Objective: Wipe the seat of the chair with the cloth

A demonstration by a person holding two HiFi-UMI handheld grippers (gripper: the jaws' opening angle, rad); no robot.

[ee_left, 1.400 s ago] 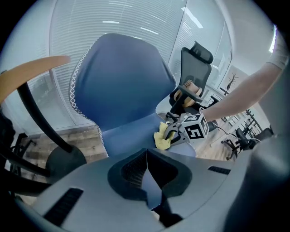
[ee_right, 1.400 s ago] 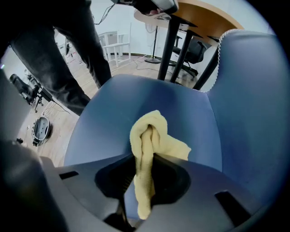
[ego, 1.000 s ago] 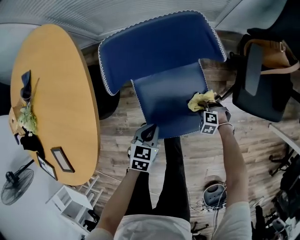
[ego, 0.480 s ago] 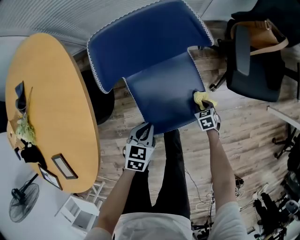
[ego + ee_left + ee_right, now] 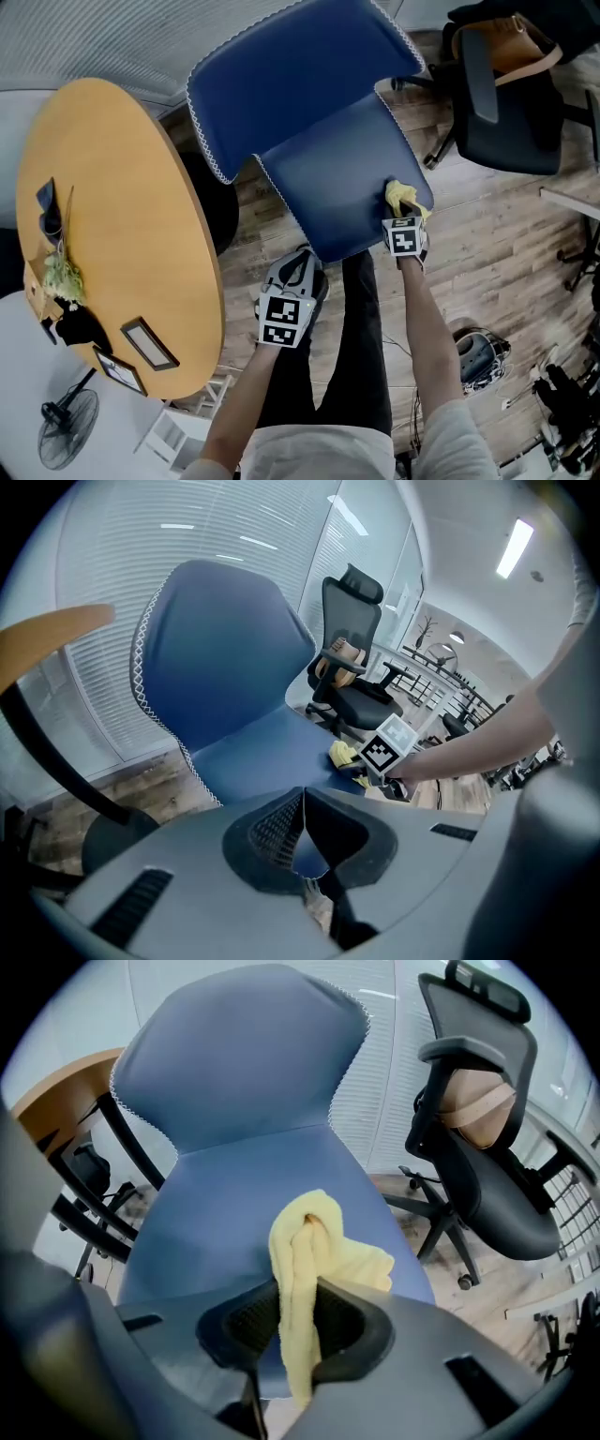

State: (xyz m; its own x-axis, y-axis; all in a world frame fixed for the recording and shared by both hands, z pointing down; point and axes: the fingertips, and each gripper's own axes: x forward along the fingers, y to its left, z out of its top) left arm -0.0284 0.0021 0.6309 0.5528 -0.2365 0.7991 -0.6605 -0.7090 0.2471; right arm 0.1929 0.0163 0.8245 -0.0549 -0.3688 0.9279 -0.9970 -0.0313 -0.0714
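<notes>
Left claw (image 5: 300, 261) closed, right claw (image 5: 405, 217) clamped.

Cloth (image 5: 402, 195) partly behind right gripper (image 5: 404, 216)

Cloth (image 5: 403, 196) on seat (image 5: 333, 178) front-right corner, table (image 5: 122, 244) left of it, office chair (image 5: 511, 127) right

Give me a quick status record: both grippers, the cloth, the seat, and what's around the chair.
right gripper: shut on the yellow cloth
cloth: bunched up, on the seat near its front right corner
seat: blue, nothing else on it
left gripper: shut, empty, held off the seat near its front edge
surroundings: wooden table on the left, black office chair on the right
</notes>
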